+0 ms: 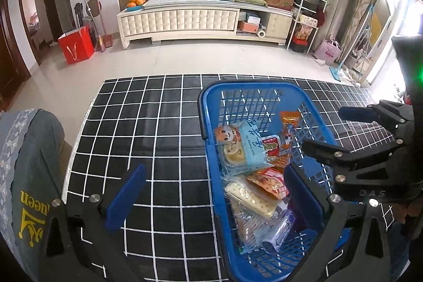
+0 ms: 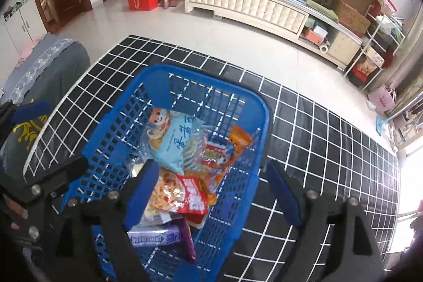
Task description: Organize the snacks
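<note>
A: Start with the biggest surface. What do you have under you?

B: You have the counter (image 1: pixel 158 128), covered in a smooth black sheet with a white grid. From your left claw's camera its far edge runs across at twelve o'clock, with pale tiled floor (image 1: pixel 185 57) beyond. The bare grid from nine to eleven o'clock is your widest open room.

A: And the basket?

B: The blue basket (image 1: pixel 208 107) sits on the counter from twelve to five o'clock in that view. It is rigid plastic, with lattice walls, a solid rounded rim and a dark handle folded down along the rim. Your left claw (image 1: pixel 214 196) stands apart, straddling the basket's left wall: one blue pad outside over the grid, the other inside above the snacks. Nothing is pressed between them.

A: Your right side?

B: Your right claw (image 2: pixel 216 192) is also apart, clamped on nothing. It straddles the basket's right wall, one pad over the snacks, the other outside over the counter. From five to three o'clock in that view the grid is free out to the counter's far edge.

A: Contents?

B: The snacks lie loosely piled inside the basket: a light blue pouch (image 2: pixel 179 142) at the far end, glossy and crinkled; a red and orange packet (image 2: pixel 185 192) at the middle; a clear-wrapped cracker bar (image 1: pixel 251 196), flat and rectangular; and a purple gum pack (image 2: pixel 156 235) nearest you, small and blocky.
</note>
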`<state>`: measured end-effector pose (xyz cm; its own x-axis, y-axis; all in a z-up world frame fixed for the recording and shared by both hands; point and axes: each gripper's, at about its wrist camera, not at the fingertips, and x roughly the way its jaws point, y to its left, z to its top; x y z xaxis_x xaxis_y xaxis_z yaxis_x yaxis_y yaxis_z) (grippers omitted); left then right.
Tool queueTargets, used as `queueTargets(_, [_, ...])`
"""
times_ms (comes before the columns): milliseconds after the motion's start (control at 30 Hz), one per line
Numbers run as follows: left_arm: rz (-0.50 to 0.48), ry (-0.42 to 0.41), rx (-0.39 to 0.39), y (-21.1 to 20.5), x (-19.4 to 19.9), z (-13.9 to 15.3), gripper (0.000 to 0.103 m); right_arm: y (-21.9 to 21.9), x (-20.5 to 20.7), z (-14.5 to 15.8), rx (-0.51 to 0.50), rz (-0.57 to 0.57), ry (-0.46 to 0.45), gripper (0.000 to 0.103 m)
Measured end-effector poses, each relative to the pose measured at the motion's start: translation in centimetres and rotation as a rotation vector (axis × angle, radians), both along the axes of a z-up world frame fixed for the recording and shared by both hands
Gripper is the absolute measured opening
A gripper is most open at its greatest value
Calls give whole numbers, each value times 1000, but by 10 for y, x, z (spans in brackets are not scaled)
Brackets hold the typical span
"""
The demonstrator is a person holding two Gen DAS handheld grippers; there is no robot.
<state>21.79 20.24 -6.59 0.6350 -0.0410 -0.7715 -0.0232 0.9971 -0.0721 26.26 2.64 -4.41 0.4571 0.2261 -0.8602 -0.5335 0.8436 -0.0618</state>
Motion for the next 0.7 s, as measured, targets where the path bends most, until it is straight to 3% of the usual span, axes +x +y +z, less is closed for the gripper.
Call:
queueTargets(167, [12,-57,-13,-6,-20,18,103,-11,-14,17,37,6,-25,93])
queueTargets(300, [23,-118,26,-19,-40,35,103,-25,-26,31,102,-9,-51,98])
queueTargets(367, [20,-150,14,-26,-53,44,103,-33,-35,40,122,-16,-82,103])
queueTargets(533, [20,-227,77,-51,-83,63,103,-62,-69,68,210,-37,-186,103])
queueTargets(700, [37,-316,85,-75,-122,81,103,-90,-106,89,277,-54,-281,103])
